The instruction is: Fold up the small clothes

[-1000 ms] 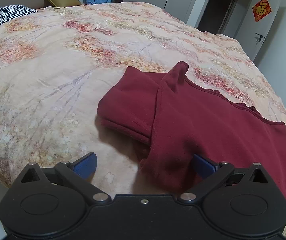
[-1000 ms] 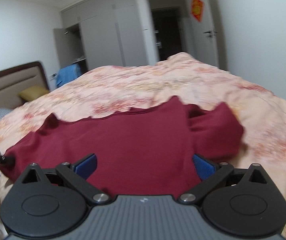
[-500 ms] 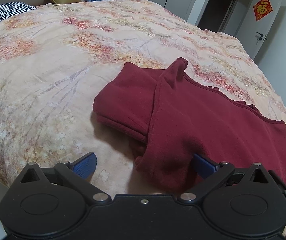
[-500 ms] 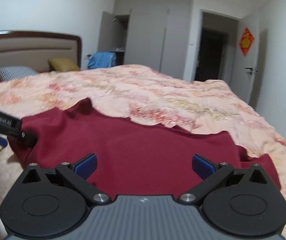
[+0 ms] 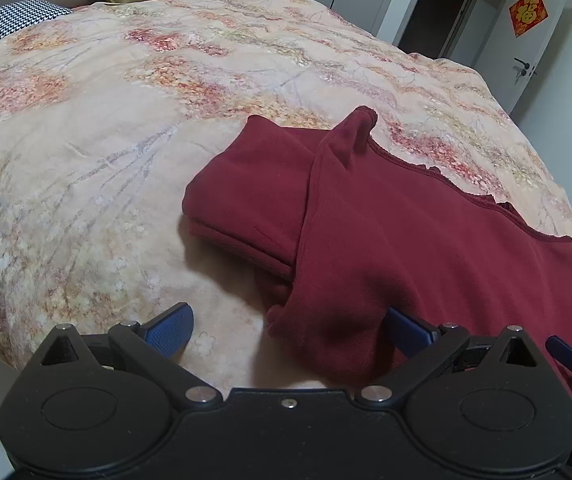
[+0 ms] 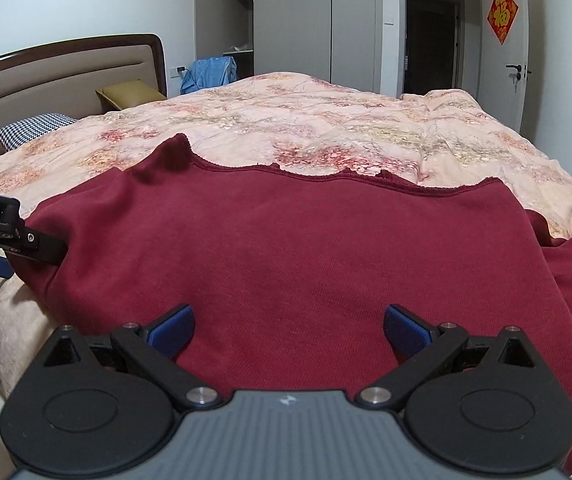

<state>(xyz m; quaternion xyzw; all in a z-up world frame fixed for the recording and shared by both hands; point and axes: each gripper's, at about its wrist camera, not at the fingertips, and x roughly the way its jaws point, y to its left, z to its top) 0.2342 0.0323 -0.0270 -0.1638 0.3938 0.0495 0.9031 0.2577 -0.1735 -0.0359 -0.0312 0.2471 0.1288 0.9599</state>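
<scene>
A dark red short-sleeved top [image 5: 405,240] lies spread on the floral bedspread [image 5: 86,140], its left sleeve [image 5: 246,196] flat to the side. My left gripper [image 5: 287,330] is open over the top's near left corner, blue pads on either side of it. My right gripper [image 6: 287,330] is open and empty above the near middle of the top [image 6: 286,248]. The left gripper also shows at the left edge of the right wrist view [image 6: 2,236], beside the top's left side.
The bed has a padded headboard [image 6: 66,76], a houndstooth pillow [image 6: 34,130] and an olive pillow [image 6: 128,94]. A blue garment [image 6: 208,74] hangs by the open wardrobe. A dark doorway [image 6: 431,44] and a white door stand beyond the bed.
The right wrist view has swung left and squared up on the top, now over its near middle. The left gripper has barely moved. Both stay open.
</scene>
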